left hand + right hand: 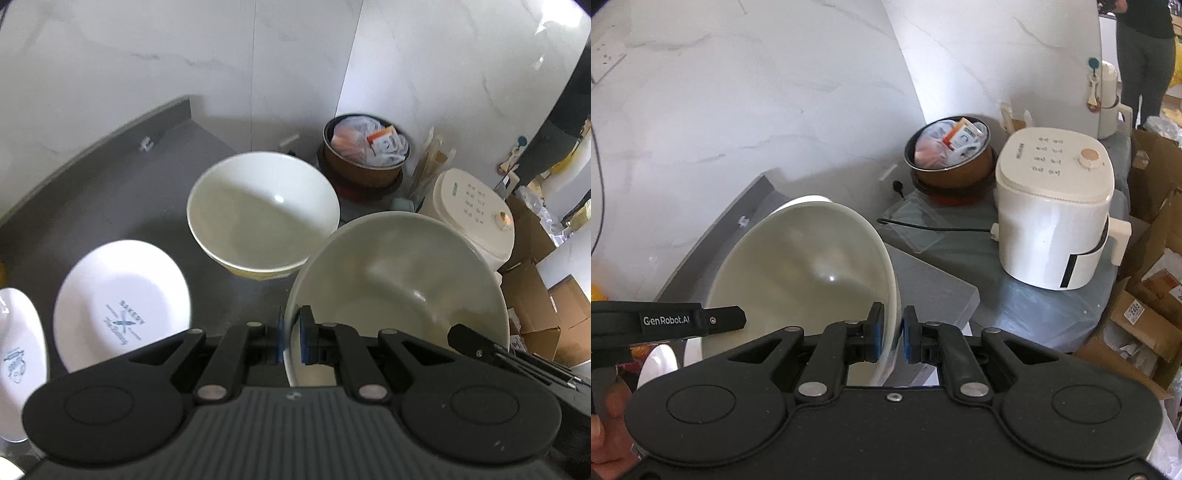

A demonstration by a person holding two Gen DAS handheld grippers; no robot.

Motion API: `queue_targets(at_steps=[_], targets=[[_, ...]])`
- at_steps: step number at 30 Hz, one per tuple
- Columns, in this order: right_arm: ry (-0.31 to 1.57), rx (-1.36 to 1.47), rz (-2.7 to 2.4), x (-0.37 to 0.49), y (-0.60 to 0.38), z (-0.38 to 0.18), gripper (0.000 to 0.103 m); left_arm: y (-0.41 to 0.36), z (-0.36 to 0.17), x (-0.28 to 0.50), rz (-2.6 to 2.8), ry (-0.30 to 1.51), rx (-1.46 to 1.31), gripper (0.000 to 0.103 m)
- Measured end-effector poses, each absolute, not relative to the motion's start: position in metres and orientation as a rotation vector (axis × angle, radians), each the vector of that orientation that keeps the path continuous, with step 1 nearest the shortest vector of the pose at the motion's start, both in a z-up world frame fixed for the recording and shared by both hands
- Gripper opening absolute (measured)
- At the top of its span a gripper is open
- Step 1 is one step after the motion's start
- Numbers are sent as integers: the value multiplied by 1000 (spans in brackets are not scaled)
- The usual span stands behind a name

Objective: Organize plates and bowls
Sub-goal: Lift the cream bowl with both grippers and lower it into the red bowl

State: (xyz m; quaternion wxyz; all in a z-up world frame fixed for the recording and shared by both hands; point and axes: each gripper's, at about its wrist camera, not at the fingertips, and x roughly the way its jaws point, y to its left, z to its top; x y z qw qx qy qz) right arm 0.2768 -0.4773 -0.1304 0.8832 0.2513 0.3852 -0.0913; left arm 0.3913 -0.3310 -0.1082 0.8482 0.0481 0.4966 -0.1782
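So you've got both claws pinched onto the same big white bowl (399, 280) here: your left claw (294, 338) has its blue pads squeezed down on the rim at the bowl's left edge, one pad inside and one outside, and your right claw (891, 334) is doing the same thing on the opposite rim, jaws narrow with just the bowl wall between them. In the right wrist view the bowl (801, 273) sits tilted with its open side facing left, and it looks clear of the grey surface (110, 206), though I can't say that for sure. Right behind it, near the wall, a second white bowl (264, 218) with a yellowish band on its outside sits upright on the surface, rims almost touching. Off to the left there's a white plate (122, 302) with a blue printed logo, and another plate (18, 354) half out of frame just beside it. Further back you can see a brown pot (951, 155) stuffed with plastic bags and a white air fryer (1056, 214) next to it, with cardboard boxes (1145, 306) down on the right.
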Motion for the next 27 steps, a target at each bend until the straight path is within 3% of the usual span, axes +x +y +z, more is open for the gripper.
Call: queue_targets(at_steps=[27], targets=[[816,428,8,252,-422,-96,13,-251,-70,336,-238,1000,-37,7]])
